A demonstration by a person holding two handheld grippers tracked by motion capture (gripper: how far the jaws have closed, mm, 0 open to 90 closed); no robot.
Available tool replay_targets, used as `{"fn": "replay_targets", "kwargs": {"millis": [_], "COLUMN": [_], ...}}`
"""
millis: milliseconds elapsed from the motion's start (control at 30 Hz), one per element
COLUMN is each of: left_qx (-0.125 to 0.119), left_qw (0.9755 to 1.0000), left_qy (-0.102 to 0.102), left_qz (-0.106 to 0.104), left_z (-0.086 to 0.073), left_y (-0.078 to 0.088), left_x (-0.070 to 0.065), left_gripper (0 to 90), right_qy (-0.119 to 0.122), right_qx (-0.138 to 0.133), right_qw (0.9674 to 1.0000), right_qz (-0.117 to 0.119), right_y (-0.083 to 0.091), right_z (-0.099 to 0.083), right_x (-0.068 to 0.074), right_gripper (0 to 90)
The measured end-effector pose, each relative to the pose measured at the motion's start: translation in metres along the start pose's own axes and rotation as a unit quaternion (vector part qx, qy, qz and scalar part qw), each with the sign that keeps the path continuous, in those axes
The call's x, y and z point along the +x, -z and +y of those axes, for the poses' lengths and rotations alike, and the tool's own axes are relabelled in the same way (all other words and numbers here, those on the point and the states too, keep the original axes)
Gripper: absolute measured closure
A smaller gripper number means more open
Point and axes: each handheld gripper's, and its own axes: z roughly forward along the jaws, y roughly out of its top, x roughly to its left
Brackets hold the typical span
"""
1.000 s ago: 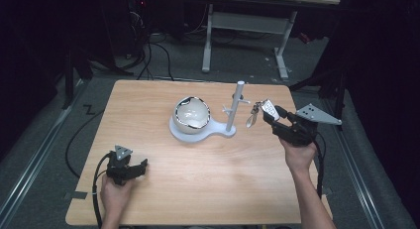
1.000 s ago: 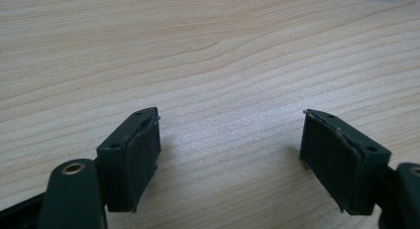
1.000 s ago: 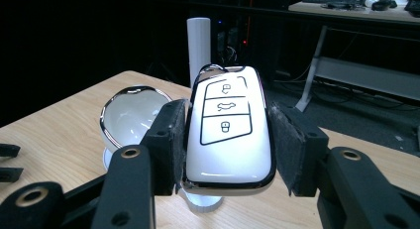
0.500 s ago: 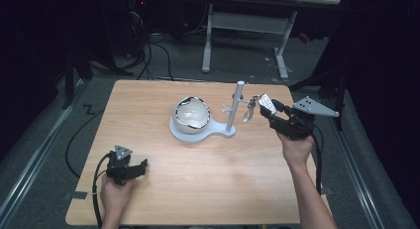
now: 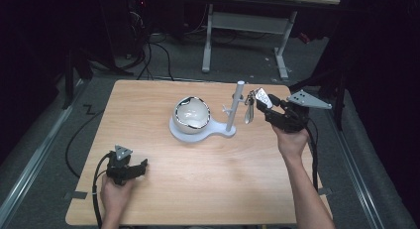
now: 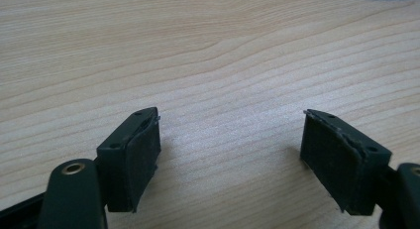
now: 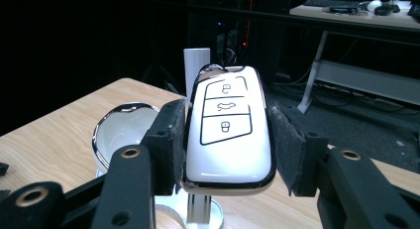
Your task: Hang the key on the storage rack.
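Right tool (image 7: 225, 140) has its jaws clamped on both sides of a white car key fob (image 7: 229, 132), held up off the desk (image 5: 208, 189) just beside the upright white post (image 5: 235, 110) of the stand. A metal piece (image 5: 248, 110) dangles from the fob. The chrome-rimmed bowl (image 5: 192, 114) sits on that stand's base. Over at the near-left corner, the left tool (image 6: 230, 154) rests on bare wood, jaws wide, nothing between them.
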Motion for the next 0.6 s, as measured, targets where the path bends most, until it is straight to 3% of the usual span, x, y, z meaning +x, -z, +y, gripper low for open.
{"fn": "replay_targets", "kwargs": {"millis": [600], "left_qx": [0.0], "left_qw": [1.0], "left_qy": [0.001], "left_qz": [0.0], "left_z": [0.0], "left_y": [0.0], "left_x": [0.0], "left_gripper": [23.8], "right_qy": [-0.02], "right_qx": [0.018], "right_qw": [0.9996], "right_qz": [-0.005], "right_y": [-0.012], "right_z": [-0.011], "right_x": [-0.009], "right_gripper": [50.5]}}
